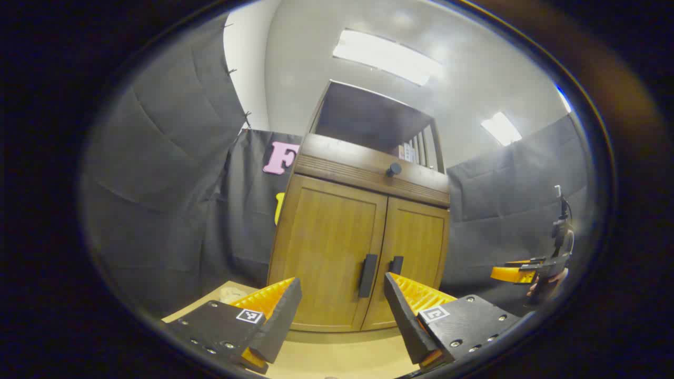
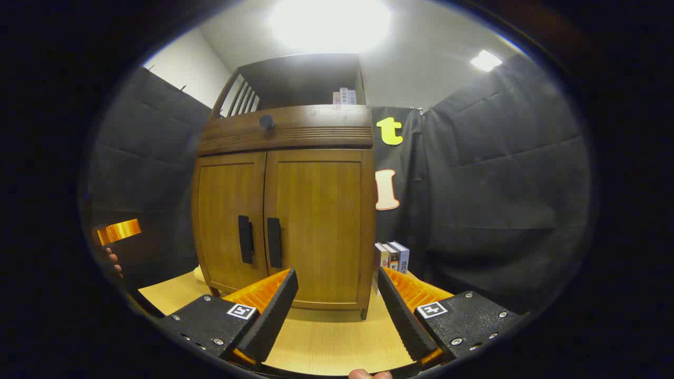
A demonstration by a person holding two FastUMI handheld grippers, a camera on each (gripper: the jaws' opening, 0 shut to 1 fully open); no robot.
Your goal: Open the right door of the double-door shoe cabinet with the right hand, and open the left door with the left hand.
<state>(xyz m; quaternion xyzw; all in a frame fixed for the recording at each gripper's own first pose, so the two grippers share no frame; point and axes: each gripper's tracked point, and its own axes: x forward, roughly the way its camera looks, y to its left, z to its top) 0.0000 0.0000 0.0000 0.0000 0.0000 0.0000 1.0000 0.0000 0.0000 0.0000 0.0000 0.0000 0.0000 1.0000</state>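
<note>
1. Left gripper view: the shoe cabinet (image 1: 363, 231) stands on the tabletop (image 1: 342, 358), both doors shut. The left door (image 1: 329, 252) and right door (image 1: 413, 260) each carry a dark vertical handle, the two handles side by side at the centre seam.
2. The left gripper (image 1: 342, 305) hangs in front of the cabinet, jaws spread wide, holding nothing and clear of the doors.
3. At the far right edge of that view, the right gripper (image 1: 513, 272) is seen held in a hand (image 1: 547, 281), apart from the cabinet.
4. Right gripper view: the right gripper's jaws stand wide apart with nothing between them, short of the cabinet front.
5. A dark knob (image 2: 266, 121) sits on the drawer band above the doors.
6. A few books (image 2: 392, 257) stand upright on the tabletop just beside the cabinet's right side.
</note>
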